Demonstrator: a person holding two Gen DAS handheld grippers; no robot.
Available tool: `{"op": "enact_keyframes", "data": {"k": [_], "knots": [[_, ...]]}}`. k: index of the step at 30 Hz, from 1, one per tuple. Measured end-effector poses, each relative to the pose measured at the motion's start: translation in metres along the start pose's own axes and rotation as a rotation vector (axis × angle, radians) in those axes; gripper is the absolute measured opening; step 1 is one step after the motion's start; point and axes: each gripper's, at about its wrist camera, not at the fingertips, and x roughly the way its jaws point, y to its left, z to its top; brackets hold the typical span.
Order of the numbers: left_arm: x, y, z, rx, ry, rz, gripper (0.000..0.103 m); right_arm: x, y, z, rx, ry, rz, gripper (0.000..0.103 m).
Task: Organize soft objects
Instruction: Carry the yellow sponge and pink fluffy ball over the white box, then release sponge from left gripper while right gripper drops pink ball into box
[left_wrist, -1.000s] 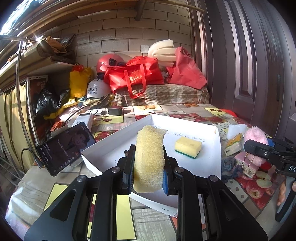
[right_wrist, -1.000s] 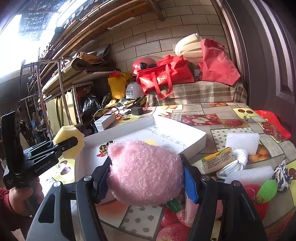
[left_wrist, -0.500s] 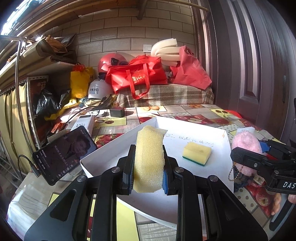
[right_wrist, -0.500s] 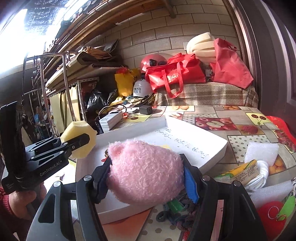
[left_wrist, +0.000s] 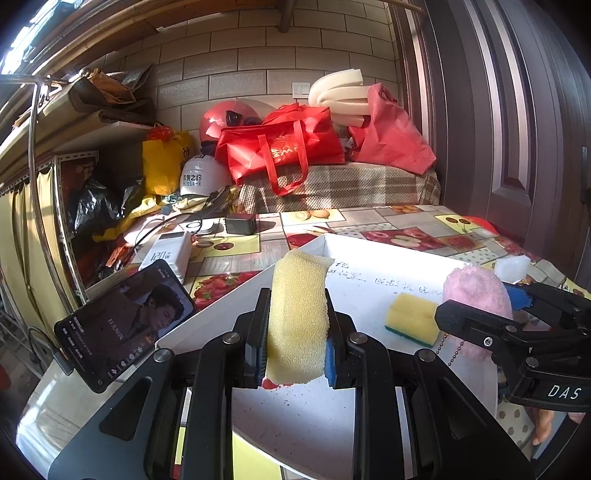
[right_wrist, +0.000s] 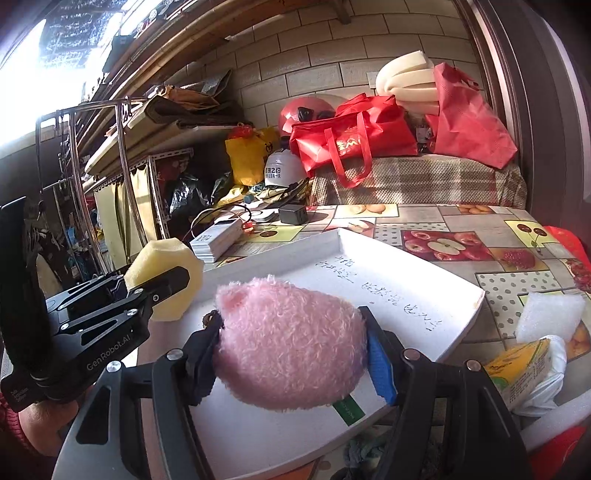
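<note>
The left hand-held gripper (left_wrist: 297, 332) pinches a porous yellow foam sponge (left_wrist: 298, 317) between its blue-padded fingers, squeezing it upright above the near corner of the shallow white cardboard tray (left_wrist: 369, 251). Ahead of it and to its right, a small yellow sponge block with a green scouring base (left_wrist: 412, 318) lies flat on the tray floor, just below some handwritten characters.

The right hand-held gripper (right_wrist: 291, 354) is clamped on a fluffy pink plush toy (right_wrist: 288, 339), its jaws partly spread around the toy's width; a thin bead chain (left_wrist: 441, 341) dangles from the toy. The toy hangs over the tray's near part, and seen from the left wrist it sits just to the right of the small sponge block.

To the right of the right hand-held gripper, outside the tray on the fruit-patterned tabletop (right_wrist: 461, 221), lie a white foam block (right_wrist: 546, 312) and a yellow-green printed packet (right_wrist: 517, 373). To the left of the left hand-held gripper a propped black smartphone (left_wrist: 122, 321) shows a lit screen, with a white power bank (left_wrist: 168, 254) beyond it.
</note>
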Motion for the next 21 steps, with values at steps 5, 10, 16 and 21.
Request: {"op": "enact_keyframes", "data": {"k": [5, 10, 16, 21], "knots": [[0.014, -0.003, 0.005, 0.02, -0.007, 0.024, 0.023, 0.013, 0.0, 0.005, -0.002, 0.021, -0.01, 0.068], [0.034, 0.001, 0.012, 0.01, 0.003, 0.048, 0.023, 0.029, 0.0, 0.012, -0.03, 0.033, -0.035, 0.068], [0.041, 0.002, 0.015, 0.013, 0.005, 0.048, 0.023, 0.044, -0.001, 0.017, -0.05, 0.059, -0.056, 0.068], [0.048, -0.001, 0.017, 0.036, 0.02, 0.039, 0.023, 0.046, 0.003, 0.017, -0.069, 0.073, -0.06, 0.068]]}}
